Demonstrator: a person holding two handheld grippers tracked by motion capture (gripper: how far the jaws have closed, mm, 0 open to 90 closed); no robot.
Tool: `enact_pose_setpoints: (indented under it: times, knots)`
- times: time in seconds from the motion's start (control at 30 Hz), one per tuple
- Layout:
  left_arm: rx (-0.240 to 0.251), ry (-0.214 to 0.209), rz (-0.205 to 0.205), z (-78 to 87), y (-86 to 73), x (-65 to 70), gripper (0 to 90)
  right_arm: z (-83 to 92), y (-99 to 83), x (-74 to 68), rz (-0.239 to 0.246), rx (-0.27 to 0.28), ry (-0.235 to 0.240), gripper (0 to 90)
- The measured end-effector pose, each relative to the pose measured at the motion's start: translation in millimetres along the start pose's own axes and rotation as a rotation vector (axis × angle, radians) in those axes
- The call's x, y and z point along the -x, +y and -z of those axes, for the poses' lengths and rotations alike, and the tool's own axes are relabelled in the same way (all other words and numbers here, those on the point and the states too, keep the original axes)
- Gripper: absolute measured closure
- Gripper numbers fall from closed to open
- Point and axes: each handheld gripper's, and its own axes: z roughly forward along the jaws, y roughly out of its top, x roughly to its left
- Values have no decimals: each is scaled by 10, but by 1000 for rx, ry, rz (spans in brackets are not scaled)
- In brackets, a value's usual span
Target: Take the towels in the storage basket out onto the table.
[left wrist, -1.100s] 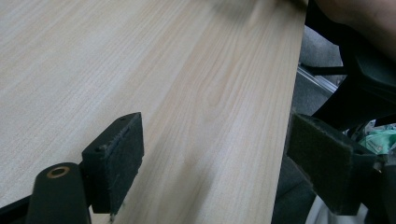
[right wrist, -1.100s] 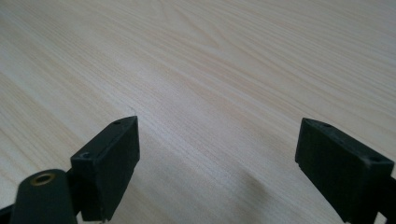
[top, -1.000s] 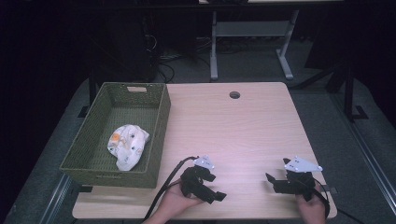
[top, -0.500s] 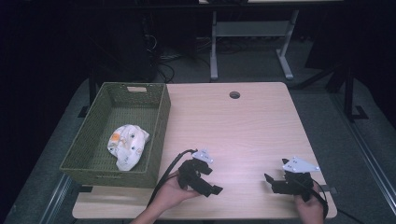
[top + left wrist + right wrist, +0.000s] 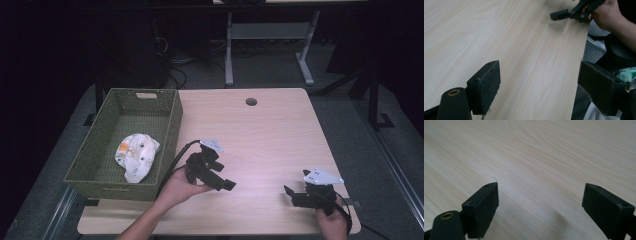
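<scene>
The left gripper point(image 5: 212, 172) is held in the person's left hand point(image 5: 176, 186) above the near-left part of the light wood surface point(image 5: 270, 135), just beside the green woven basket point(image 5: 172, 120). In the left gripper view its fingers point(image 5: 485, 85) are seen spread wide apart, with nothing between them and bare wood grain beneath; no contact with the surface can be confirmed from this angle. One finger extends past the near edge of the surface.

The right gripper point(image 5: 302, 196) is held in the right hand point(image 5: 332, 225) at the near-right corner of the surface, well apart from the left gripper. In the right gripper view its fingers point(image 5: 481, 206) are likewise set wide apart and empty, directed over bare wood. The grey three-cornered plate point(image 5: 322, 176) is visible on top of it.

A crumpled white cloth point(image 5: 136, 154) with orange and dark markings lies inside the basket, toward its near half. The markings are too small to be read, and it cannot be told whether they form a printed pattern or writing.

A round cable hole point(image 5: 251, 101) is set in the far part of the surface. No legible brand or label is seen on either gripper.
</scene>
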Motion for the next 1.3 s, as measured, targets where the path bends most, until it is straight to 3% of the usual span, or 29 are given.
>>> enact_pose_setpoints:
  times: [0.27,0.57,0.93,1.23,1.3]
  knots:
    - [10,-22,20,200,113,-61,174,20,1,10,0,6,-3,134]
    - [23,-28,38,532,215,-200,177,13,2,3,-4,0,-5,133]
    - [19,10,64,860,226,-345,178,14,6,5,1,2,-1,133]
    - [26,5,129,1022,134,-530,178,22,8,4,1,5,-4,134]
    - [37,-3,160,1095,96,-601,178,23,7,6,1,6,-5,133]
